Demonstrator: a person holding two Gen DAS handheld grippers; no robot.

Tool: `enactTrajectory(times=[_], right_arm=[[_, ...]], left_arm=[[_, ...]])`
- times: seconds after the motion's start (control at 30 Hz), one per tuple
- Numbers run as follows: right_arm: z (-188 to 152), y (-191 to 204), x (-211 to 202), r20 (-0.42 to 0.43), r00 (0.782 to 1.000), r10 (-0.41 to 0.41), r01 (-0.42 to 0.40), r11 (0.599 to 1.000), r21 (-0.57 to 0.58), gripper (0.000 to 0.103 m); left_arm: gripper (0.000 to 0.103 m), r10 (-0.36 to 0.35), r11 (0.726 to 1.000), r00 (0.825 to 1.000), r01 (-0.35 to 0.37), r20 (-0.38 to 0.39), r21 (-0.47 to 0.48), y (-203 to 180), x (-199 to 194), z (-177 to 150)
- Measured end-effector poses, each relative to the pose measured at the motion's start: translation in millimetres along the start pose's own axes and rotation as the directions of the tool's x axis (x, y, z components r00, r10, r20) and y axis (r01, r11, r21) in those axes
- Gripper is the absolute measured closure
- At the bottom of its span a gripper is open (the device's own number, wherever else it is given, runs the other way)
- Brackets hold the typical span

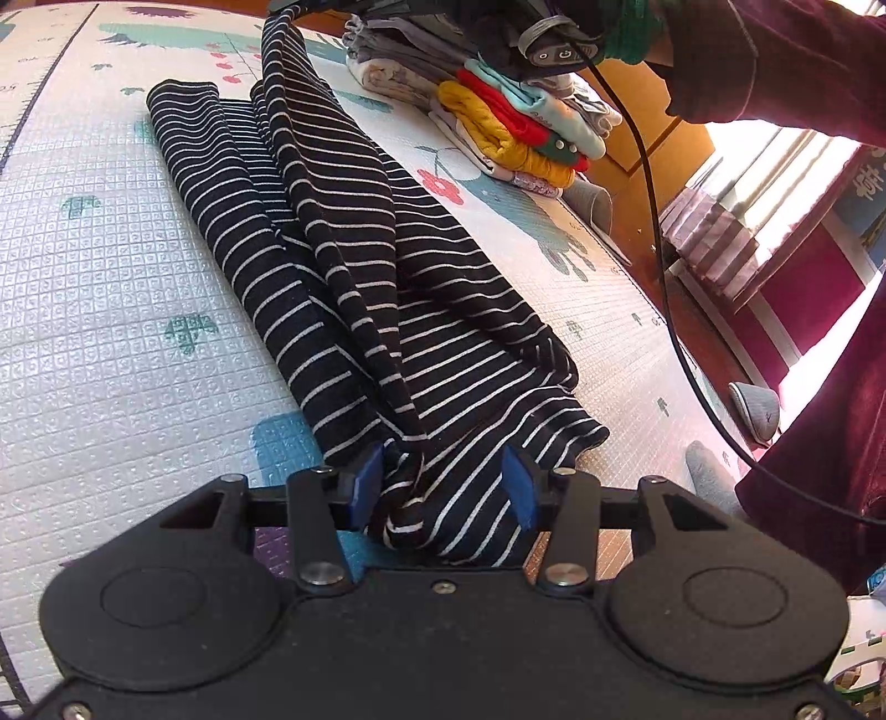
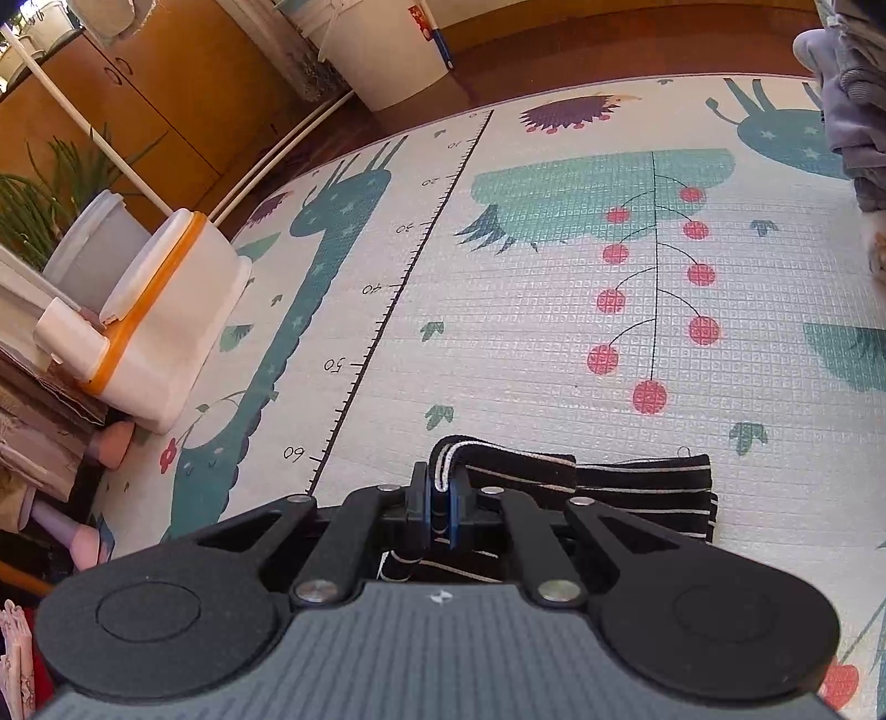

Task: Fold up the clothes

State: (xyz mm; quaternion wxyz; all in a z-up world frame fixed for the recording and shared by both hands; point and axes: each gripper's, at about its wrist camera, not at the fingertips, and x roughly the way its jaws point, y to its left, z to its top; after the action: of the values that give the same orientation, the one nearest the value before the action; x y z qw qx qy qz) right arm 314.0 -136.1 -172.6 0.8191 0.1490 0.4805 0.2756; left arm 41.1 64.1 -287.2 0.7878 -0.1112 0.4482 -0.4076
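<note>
A black garment with thin white stripes lies lengthwise on the patterned play mat, partly folded into a long band. My left gripper is open at its near end, blue pads on either side of a bunched fold. In the left wrist view the right gripper holds a strip of the garment up at the far top. In the right wrist view my right gripper is shut on a striped edge of the same garment, just above the mat.
A stack of folded clothes in yellow, red and pale colours sits on the mat's far right edge. A person's dark red sleeve and a black cable cross the right. White lidded bins stand off the mat's left side.
</note>
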Motion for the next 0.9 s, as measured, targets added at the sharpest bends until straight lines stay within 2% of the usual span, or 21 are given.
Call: enactTrajectory(times=[0.07, 0.13, 0.23, 0.37, 0.47, 0.6, 0.7, 0.8, 0.9], right_arm=[[1, 3, 2, 0.007, 1.0, 0.009, -0.009, 1.0, -0.007, 0.095], [2, 5, 5, 0.008, 1.0, 0.012, -0.011, 1.0, -0.008, 0.095], [2, 6, 14, 0.003, 1.0, 0.001, -0.001, 1.0, -0.011, 0.095], [3, 6, 30, -0.015, 1.0, -0.019, 0.018, 1.0, -0.004, 0.095], [1, 7, 46, -0.027, 0.997, -0.068, 0.068, 0.998, -0.019, 0.094], [-4, 6, 56, -0.044, 0.994, -0.096, 0.092, 0.991, -0.101, 0.08], [-5, -5, 46, -0.026, 0.995, -0.092, 0.089, 0.989, -0.114, 0.072], [-11, -17, 45, -0.039, 0.99, -0.136, 0.129, 0.981, -0.146, 0.069], [-19, -28, 47, -0.052, 0.991, -0.125, 0.118, 0.985, -0.123, 0.064]], left_arm=[[0.06, -0.007, 1.0, 1.0, 0.007, 0.0, -0.029, 4, -1, 1], [0.07, -0.009, 0.998, 1.0, 0.009, 0.0, -0.059, 8, -2, 2], [0.077, -0.02, 0.993, 1.0, 0.02, 0.0, -0.113, 17, -3, 2], [0.078, -0.044, 0.984, 0.999, 0.046, 0.013, -0.172, 25, -7, 0], [0.078, -0.07, 0.959, 0.997, 0.078, 0.039, -0.273, 36, -10, -4], [0.078, -0.093, 0.912, 0.993, 0.116, 0.076, -0.394, 49, -13, -9], [0.078, -0.083, 0.918, 0.994, 0.106, 0.076, -0.382, 44, -17, -7], [0.078, -0.066, 0.934, 0.996, 0.083, 0.061, -0.347, 37, -17, -2], [0.078, -0.046, 0.947, 0.998, 0.059, 0.048, -0.317, 32, -15, 2]])
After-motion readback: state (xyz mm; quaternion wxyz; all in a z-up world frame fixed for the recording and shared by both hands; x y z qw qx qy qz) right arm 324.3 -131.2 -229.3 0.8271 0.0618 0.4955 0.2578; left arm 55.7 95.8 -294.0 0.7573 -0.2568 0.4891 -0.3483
